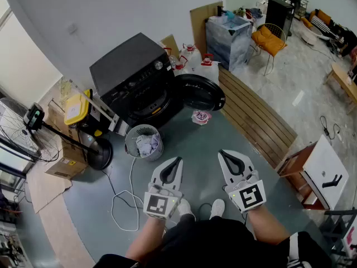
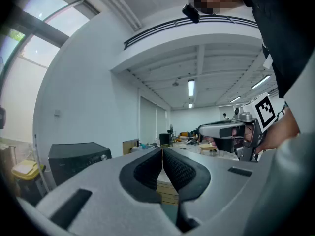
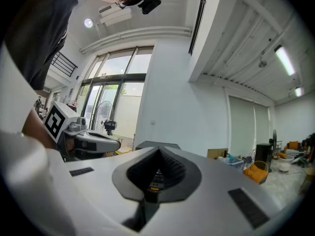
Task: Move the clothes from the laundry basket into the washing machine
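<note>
A black washing machine (image 1: 134, 77) stands against the wall, its round door (image 1: 198, 92) swung open to the right. In front of it a round mesh laundry basket (image 1: 131, 135) holds pale clothes (image 1: 146, 144). A small pink-and-white garment (image 1: 201, 116) lies on the floor below the door. Both grippers are held level near my body, well short of the basket. My left gripper (image 1: 179, 159) (image 2: 162, 149) is shut with nothing in it. My right gripper (image 1: 221, 152) (image 3: 158, 151) has its tips together and is also empty.
A standing fan (image 1: 33, 118), a yellow-lidded container (image 1: 77, 108) and cardboard boxes (image 1: 67, 161) crowd the left. A white cable (image 1: 125, 205) loops over the floor by my feet. Wooden slats (image 1: 256, 119) run along the right, and jugs (image 1: 192, 54) stand behind the door.
</note>
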Available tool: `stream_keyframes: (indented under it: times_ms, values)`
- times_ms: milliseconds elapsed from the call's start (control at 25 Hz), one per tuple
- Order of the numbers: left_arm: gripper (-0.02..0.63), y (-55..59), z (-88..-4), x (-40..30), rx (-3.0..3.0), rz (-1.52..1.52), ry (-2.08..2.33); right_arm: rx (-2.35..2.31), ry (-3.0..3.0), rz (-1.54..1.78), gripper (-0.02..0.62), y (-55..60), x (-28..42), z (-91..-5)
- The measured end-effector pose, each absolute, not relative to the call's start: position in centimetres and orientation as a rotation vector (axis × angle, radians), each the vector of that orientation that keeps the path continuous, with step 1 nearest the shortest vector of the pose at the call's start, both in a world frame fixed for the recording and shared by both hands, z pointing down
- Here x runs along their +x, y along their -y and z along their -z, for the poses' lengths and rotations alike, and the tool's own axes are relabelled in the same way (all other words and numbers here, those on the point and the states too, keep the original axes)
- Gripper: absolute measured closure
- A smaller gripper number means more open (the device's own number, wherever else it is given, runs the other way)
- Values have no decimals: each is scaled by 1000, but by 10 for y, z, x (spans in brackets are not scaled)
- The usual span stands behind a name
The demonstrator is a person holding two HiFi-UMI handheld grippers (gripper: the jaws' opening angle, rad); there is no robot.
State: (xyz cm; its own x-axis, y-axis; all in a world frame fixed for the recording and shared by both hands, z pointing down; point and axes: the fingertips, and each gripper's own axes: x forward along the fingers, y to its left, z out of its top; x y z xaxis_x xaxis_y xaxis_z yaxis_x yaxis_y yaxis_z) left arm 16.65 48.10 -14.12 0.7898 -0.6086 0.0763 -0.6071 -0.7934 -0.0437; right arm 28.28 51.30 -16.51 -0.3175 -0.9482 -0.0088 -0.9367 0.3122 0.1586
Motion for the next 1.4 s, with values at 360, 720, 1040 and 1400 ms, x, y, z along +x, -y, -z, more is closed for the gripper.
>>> stream_keyframes:
  times_ms: [360,720,1040,1400]
  values:
    - [600,-463,144,121,-2954,115,-1018,1774,2446,212,589,-495,241,172]
    - [600,-429,146,51,-2921,83,-1026,1882,2465,142,589,-453,190,176]
    - [600,-391,155,-8,-2906,65,-1073,1837,2505,189,589,-410,128,186]
    - [600,-325,143,-38,-2877,94,-1214,1699,2579,150,589,-334,100,173]
